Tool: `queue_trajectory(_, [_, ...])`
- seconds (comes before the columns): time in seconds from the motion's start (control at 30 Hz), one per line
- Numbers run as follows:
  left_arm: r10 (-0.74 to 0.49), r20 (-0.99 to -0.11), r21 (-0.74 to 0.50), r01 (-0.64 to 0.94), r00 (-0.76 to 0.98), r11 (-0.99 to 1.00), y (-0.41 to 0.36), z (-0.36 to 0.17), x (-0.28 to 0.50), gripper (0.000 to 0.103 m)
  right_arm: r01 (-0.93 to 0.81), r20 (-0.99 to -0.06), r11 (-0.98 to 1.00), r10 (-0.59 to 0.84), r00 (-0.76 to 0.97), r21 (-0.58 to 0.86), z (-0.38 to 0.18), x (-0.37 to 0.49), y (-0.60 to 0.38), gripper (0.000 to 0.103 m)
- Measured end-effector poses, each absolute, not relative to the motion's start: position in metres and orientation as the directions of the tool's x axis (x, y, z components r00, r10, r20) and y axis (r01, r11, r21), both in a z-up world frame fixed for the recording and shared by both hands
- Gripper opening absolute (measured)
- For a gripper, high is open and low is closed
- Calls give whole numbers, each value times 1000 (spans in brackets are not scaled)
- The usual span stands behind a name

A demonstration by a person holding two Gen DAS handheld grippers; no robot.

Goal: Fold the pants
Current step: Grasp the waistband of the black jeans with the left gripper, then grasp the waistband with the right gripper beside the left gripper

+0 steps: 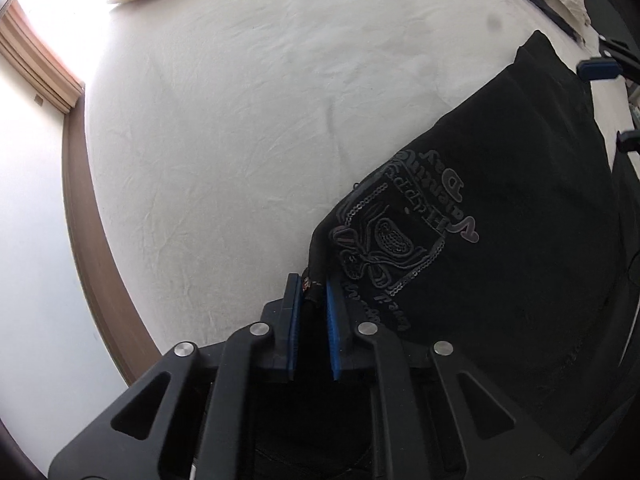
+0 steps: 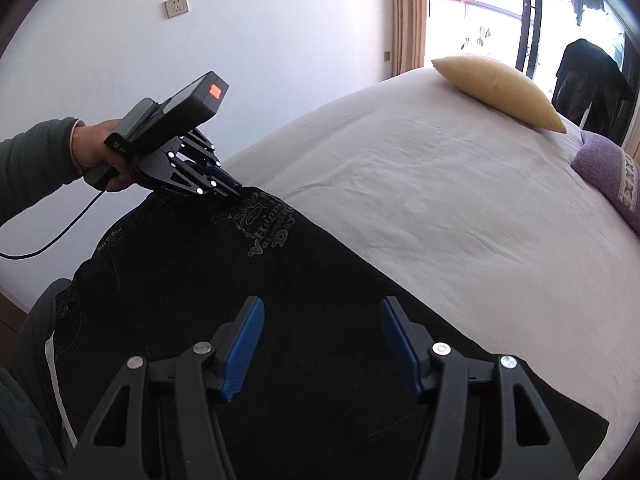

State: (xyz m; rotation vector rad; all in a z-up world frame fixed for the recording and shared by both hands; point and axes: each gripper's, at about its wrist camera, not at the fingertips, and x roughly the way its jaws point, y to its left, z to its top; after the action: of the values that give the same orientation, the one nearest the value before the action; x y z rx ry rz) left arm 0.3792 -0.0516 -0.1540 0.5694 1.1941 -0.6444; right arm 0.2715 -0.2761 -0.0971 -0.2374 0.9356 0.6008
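A: Where are the pants (image 2: 224, 280) lying?

B: Flat on the bed (image 2: 420, 208), spread along its near side. They are black, with a sequined emblem (image 1: 384, 236) and lettering stitched near one corner. The rest of the pale sheet beyond the pants is bare up to the pillows.

A: What is the left claw (image 1: 311, 280) doing?

B: It is clenched on the corner of the pants right beside the emblem. A small bunch of black fabric sits pinched between its blue pads (image 1: 331, 312), and the claw points steeply down at the bed. From the right wrist view you can see the same left claw (image 2: 236, 193) at the far corner of the pants, with a hand (image 2: 100, 152) in a grey sleeve (image 2: 32, 160) gripping its handle and a cable hanging from it.

A: And the right claw (image 2: 322, 312)?

B: Released. Its two blue pads (image 2: 244, 344) stand apart above the pants, with black cloth under the gap and nothing pressed between them. It hangs over the other end of the pants from the emblem.

A: Anything else on the bed?

B: A yellow pillow (image 2: 500, 92) at the far end from the pants, near the window, and a purple cushion (image 2: 608, 172) beside it. On the wall beyond the pants are two sockets (image 2: 177, 8).
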Motion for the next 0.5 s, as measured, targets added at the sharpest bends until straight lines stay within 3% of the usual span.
queue_trajectory(0.27, [-185,-840,302,724,510,620,-32,-102,298,9,-639,-855,769,330,400,-2,-103,303,-262,45])
queue_trajectory(0.5, [-222,-746,406,694,627,595,-36,-99,258,9,-694,-871,718,302,387,-59,-111,314,-240,44])
